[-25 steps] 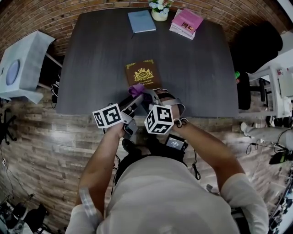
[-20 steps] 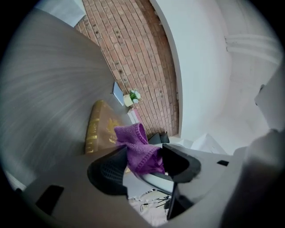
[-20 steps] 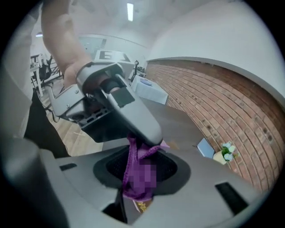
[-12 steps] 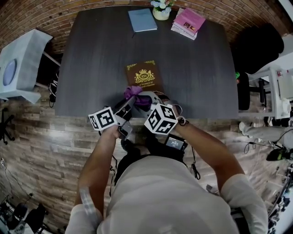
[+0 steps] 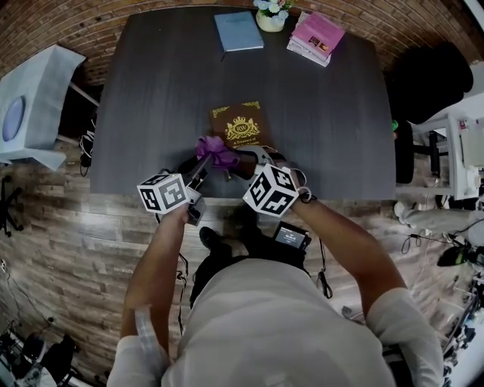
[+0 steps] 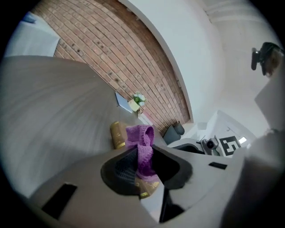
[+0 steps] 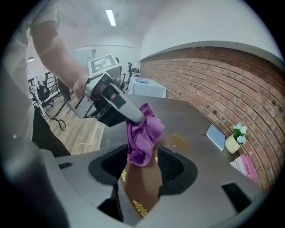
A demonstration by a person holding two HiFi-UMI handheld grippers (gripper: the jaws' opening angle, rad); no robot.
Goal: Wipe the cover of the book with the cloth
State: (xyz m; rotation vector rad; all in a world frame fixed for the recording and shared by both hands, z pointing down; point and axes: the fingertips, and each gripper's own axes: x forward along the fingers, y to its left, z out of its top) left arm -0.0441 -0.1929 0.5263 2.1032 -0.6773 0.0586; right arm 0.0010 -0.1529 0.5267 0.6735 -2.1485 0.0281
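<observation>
A brown book (image 5: 240, 127) with a gold crest lies flat on the dark table (image 5: 151, 98), near its front edge. A purple cloth (image 5: 215, 151) hangs bunched just in front of the book. My left gripper (image 5: 203, 162) has just been closing and is now shut on the cloth (image 6: 143, 149), which runs down between its pads. My right gripper (image 5: 246, 160) has just been opening. Its jaws stand wide around the hanging cloth (image 7: 143, 133) without pressing it, and the book (image 7: 142, 187) shows beneath them. In the right gripper view the left gripper (image 7: 133, 116) holds the cloth at its tip.
At the table's far edge lie a blue book (image 5: 238, 31), a small flower pot (image 5: 269, 17) and a pink stack of books (image 5: 314, 36). A white-covered stand (image 5: 34, 106) is at the left, a black chair (image 5: 423, 75) at the right.
The cloth has shifted a little left and now hangs from the left gripper's tips. The left gripper has moved left and back toward the table's near edge. The right gripper has barely moved.
</observation>
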